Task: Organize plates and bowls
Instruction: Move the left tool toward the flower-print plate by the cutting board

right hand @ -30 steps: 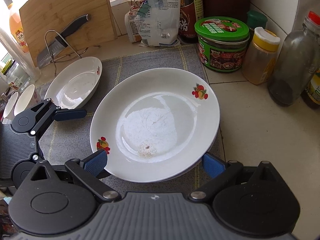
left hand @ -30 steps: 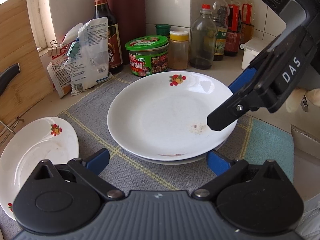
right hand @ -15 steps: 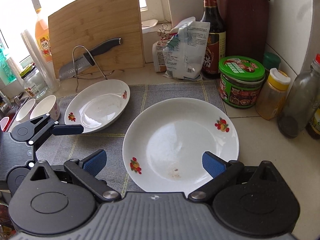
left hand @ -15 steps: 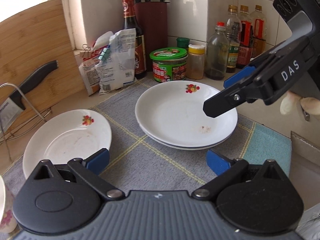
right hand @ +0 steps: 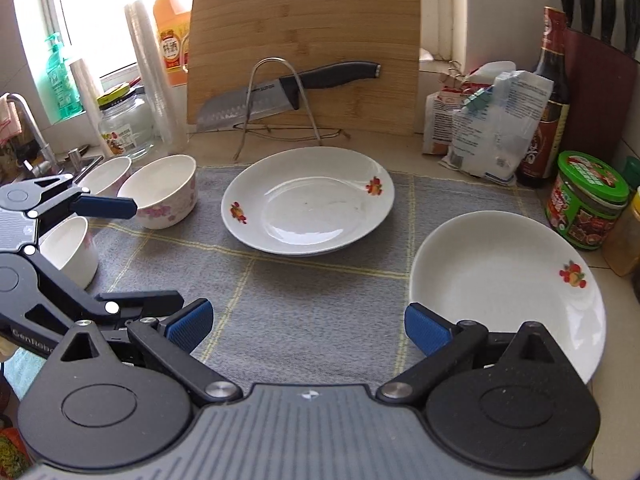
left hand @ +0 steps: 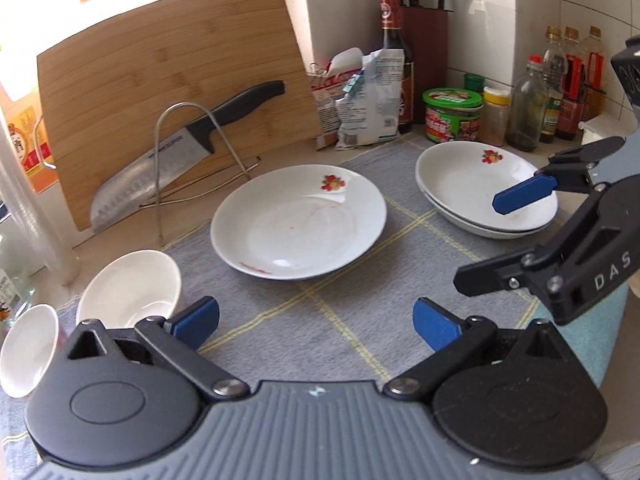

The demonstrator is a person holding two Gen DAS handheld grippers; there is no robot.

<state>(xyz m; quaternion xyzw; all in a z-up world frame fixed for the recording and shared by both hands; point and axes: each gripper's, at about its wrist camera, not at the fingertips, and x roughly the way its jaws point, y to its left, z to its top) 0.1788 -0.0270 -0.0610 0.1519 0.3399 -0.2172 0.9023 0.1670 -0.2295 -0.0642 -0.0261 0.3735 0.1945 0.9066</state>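
Note:
A single white plate (left hand: 298, 224) (right hand: 308, 204) with fruit prints lies mid-mat. To its right sits a stack of two matching plates (left hand: 480, 188) (right hand: 504, 280). Three white bowls stand at the mat's left: a flowered bowl (right hand: 160, 190) (left hand: 128, 292), a second bowl (right hand: 106, 174) behind it, and a nearer third bowl (right hand: 70, 248) (left hand: 28, 350). My left gripper (left hand: 316, 324) (right hand: 156, 254) hangs open above the mat, holding nothing. The right gripper (right hand: 308, 326) (left hand: 498, 238) is also open and empty, near the stack's front edge.
A bamboo cutting board (right hand: 304, 40) leans at the back with a knife (right hand: 280, 88) on a wire rack. A bag (right hand: 492, 124), sauce bottle (right hand: 548, 100), green jar (right hand: 586, 200), knife block and more bottles (left hand: 560, 84) crowd the back right. A faucet (right hand: 28, 128) stands far left.
Both grippers have drawn back and risen from the stacked plates. The left view has swung left, bringing the single plate and the bowls into sight. Both stay open.

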